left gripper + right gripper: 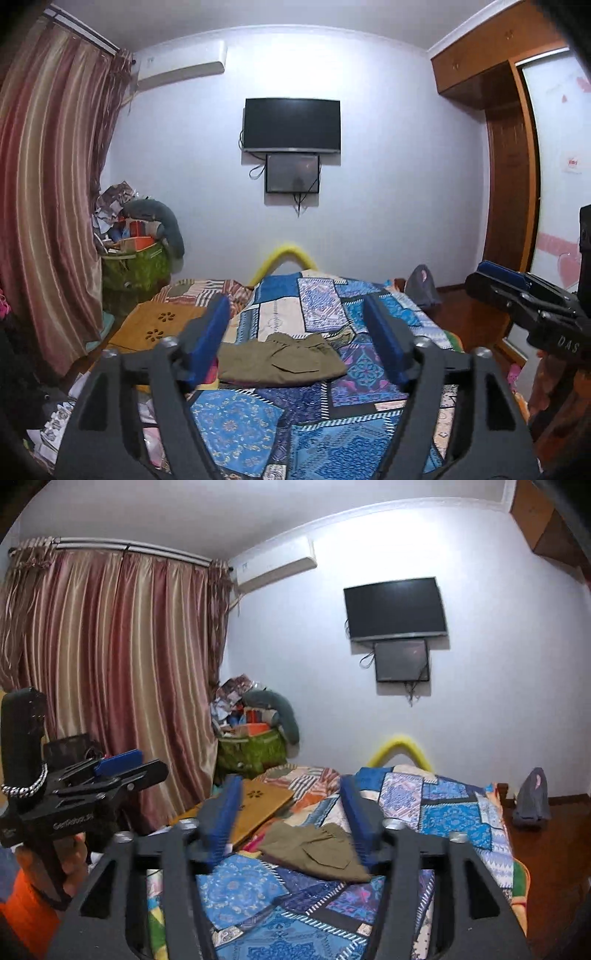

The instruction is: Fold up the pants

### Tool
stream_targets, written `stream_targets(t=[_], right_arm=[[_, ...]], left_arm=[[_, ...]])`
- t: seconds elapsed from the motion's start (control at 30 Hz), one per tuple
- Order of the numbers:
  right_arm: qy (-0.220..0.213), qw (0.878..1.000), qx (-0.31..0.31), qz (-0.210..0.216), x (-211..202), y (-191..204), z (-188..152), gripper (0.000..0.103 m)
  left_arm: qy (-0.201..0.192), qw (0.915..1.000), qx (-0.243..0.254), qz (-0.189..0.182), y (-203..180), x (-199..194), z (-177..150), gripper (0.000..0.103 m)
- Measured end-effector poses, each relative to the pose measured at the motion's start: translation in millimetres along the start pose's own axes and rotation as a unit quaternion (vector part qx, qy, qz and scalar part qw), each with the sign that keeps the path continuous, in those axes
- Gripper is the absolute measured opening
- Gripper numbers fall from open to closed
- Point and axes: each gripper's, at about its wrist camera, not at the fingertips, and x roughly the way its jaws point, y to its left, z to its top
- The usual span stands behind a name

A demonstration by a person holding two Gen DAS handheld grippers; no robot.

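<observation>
Olive-green pants (280, 360) lie folded in a compact bundle on the patterned blue bedspread (295, 424); they also show in the right wrist view (317, 851). My left gripper (295, 314) is open and empty, held above the bed short of the pants. My right gripper (290, 794) is open and empty, also held above the bed short of the pants. Each gripper shows in the other's view: the right one at the right edge (517, 295), the left one at the left edge (110, 771).
A wooden board (258, 808) lies on the bed's left side. A green bag of clutter (133, 266) stands in the corner by striped curtains (48, 203). A TV (291, 125) hangs on the far wall. A wardrobe (509, 166) stands right.
</observation>
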Motion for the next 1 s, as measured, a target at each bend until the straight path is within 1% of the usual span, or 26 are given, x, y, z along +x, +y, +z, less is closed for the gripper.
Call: stream_targets(t=[0.03, 0.13, 0.17, 0.2, 0.23, 0.27, 0.3, 0.33, 0.47, 0.8, 1.0], right_arm=[[-0.004, 1.000, -0.002, -0.005, -2, 2, -1, 0.069], [-0.010, 1.000, -0.011, -0.023, -7, 8, 0, 0.083], [-0.013, 0.999, -0.015, -0.028, -8, 9, 0, 0.085], [-0.014, 0.999, -0.017, -0.031, -7, 10, 0, 0.086], [-0.014, 0.999, -0.016, -0.032, -11, 11, 0, 0.089], [-0.014, 0.999, -0.014, -0.031, -13, 12, -1, 0.094], [-0.015, 0.999, -0.011, -0.027, -12, 11, -1, 0.097], [-0.019, 0.999, -0.009, -0.026, -14, 11, -2, 0.103], [-0.020, 0.999, -0.020, -0.045, -14, 13, -5, 0.103], [-0.008, 0.999, -0.010, -0.038, -21, 11, -15, 0.103], [-0.004, 0.999, -0.009, -0.041, -22, 10, -17, 0.103]], left_arm=[[-0.003, 1.0000, 0.001, 0.000, -2, -4, -2, 0.083], [-0.007, 0.9999, 0.008, 0.006, -8, -10, -6, 0.095], [-0.007, 0.9999, 0.010, 0.010, -9, -11, -8, 0.103], [-0.009, 0.9998, 0.011, 0.014, -11, -15, -10, 0.103], [-0.009, 0.9998, 0.012, 0.016, -12, -15, -11, 0.103], [-0.007, 0.9998, 0.012, 0.016, -13, -15, -12, 0.103], [-0.004, 0.9998, 0.011, 0.016, -13, -15, -13, 0.103], [-0.003, 0.9998, 0.009, 0.017, -13, -16, -14, 0.103], [-0.007, 0.9996, 0.010, 0.024, -11, -15, -15, 0.103], [-0.005, 0.9998, 0.003, 0.020, -10, -11, -17, 0.103], [-0.002, 0.9998, -0.001, 0.018, -9, -8, -19, 0.103]])
